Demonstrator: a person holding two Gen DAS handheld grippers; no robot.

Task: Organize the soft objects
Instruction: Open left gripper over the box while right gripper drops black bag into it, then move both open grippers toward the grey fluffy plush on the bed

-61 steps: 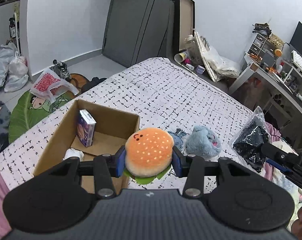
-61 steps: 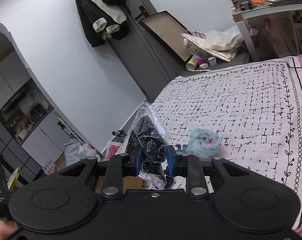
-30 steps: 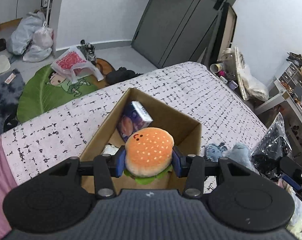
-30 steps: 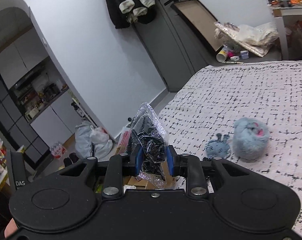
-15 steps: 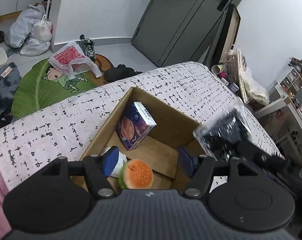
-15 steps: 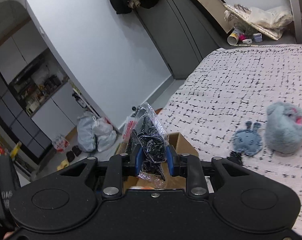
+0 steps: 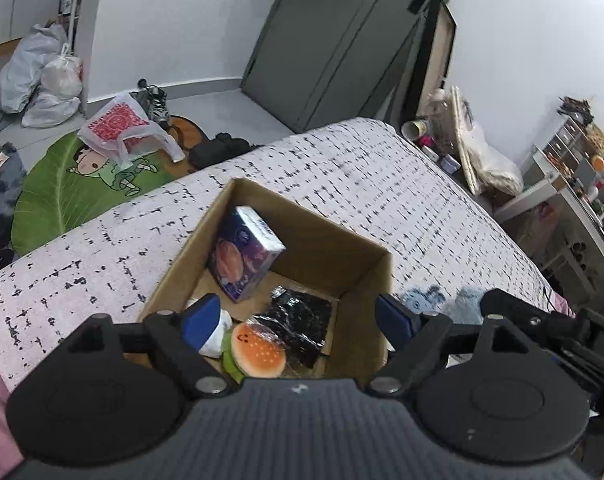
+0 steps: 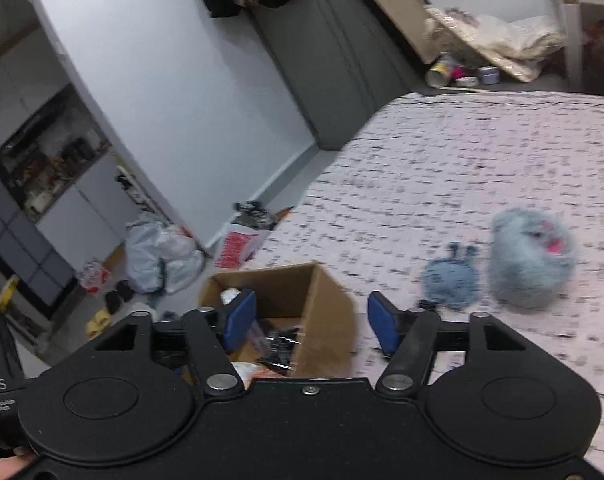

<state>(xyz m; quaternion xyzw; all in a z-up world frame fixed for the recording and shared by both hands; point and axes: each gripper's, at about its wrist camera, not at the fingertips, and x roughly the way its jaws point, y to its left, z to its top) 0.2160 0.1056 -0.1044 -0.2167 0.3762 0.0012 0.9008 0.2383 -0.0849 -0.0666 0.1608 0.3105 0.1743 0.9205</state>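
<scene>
burger plush (image 7: 257,354) lies in box (image 7: 366,316)

My left gripper (image 7: 297,316) tilts downward, jaws opening and empty. My right gripper (image 8: 312,322) is opening too, holding nothing.

two seconds ago the left gripper (image 7: 297,320) pinched the burger plush (image 7: 257,354) and the right gripper (image 8: 308,326) clamped the clear bag of black pieces (image 7: 302,326). now both lie in the cardboard box (image 7: 366,276), the bag against the burger plush, and both grippers' jaws are opening with nothing between them. the right wrist view has swung toward the box.
</scene>
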